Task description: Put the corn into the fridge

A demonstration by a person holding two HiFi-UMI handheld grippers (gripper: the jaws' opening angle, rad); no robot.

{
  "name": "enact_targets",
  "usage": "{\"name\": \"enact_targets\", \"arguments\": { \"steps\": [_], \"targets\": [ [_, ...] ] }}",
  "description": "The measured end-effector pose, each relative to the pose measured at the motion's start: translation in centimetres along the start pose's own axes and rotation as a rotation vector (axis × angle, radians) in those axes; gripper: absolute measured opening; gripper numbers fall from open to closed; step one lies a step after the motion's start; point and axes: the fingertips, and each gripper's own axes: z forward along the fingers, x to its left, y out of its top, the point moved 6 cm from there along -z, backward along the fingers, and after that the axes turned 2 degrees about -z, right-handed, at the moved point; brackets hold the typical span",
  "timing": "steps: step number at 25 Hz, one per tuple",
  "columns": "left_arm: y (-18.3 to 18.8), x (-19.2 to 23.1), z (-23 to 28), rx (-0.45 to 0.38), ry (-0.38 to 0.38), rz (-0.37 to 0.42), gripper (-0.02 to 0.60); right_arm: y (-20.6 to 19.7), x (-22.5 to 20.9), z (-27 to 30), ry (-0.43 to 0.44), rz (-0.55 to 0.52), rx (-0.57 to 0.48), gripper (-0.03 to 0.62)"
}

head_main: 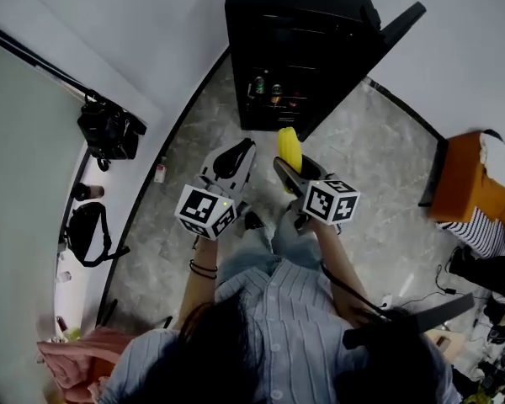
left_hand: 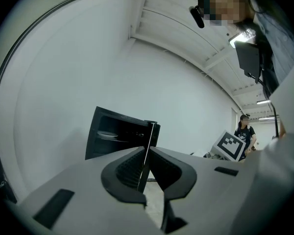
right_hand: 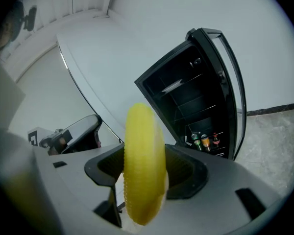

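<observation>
Right gripper (head_main: 290,173): jaws closed on the yellow ribbed corn cob (right_hand: 144,151), clamped across its width at about mid-length. The top end stands clear above the pads and the lower end pokes out below.

Left gripper (left_hand: 146,173): jaws together, nothing between them. It sits just left of the right gripper, at about the same height.

Black mini fridge (head_main: 303,49): straight ahead of the right gripper, near but not touching. Its glass-front door (right_hand: 230,92) is swung open to the gripper's right. The upper shelves look bare from here. A few small bottles or cans (right_hand: 206,142) sit on the bottom shelf, below and to the right of the cob tip.

Handling, my read:
- The cob should be light and stiff, with no sag.
- The kernel rows give the pads some bite.
- The round section can pivot or roll in a two-pad grip.
- The mid-length hold looks right. It's balanced and leaves either end free to go in first.
- Set it flat on a shelf so it doesn't roll out, and keep it clear of the bottles.

Corn not yet inside.
</observation>
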Motion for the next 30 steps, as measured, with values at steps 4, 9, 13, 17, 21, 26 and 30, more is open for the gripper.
{"name": "enact_targets", "arguments": {
  "steps": [4,9,13,17,21,26,30],
  "targets": [
    [-0.2,1.8,2.2,0.001,0.007,0.009,0.02,0.9,-2.1,1.2,-0.006,0.016,0.007,0.252],
    [-0.9,4.3,4.7,-0.003,0.031,-0.02,0.02,2.6,-5.0,3.7,-0.009,0.008,0.029,0.252],
    [-1.5,5.5,7.1,0.011,0.025,-0.009,0.02,4.1,-7.1,5.9,0.005,-0.002,0.044,0.252],
    [-2.0,6.9,9.1,0.007,0.025,0.008,0.02,5.0,-8.8,8.6,0.029,-0.01,0.058,0.251],
    [-3.0,8.1,11.2,0.017,0.009,0.037,0.02,5.2,-11.1,11.6,0.037,-0.006,0.065,0.252],
    [-4.2,9.2,13.2,0.028,-0.003,0.071,0.02,5.5,-13.9,14.7,0.033,-0.014,0.087,0.252],
    [-5.1,10.3,14.3,0.035,0.01,0.071,0.02,5.8,-15.9,17.1,0.036,-0.024,0.118,0.252]
  ]
}}
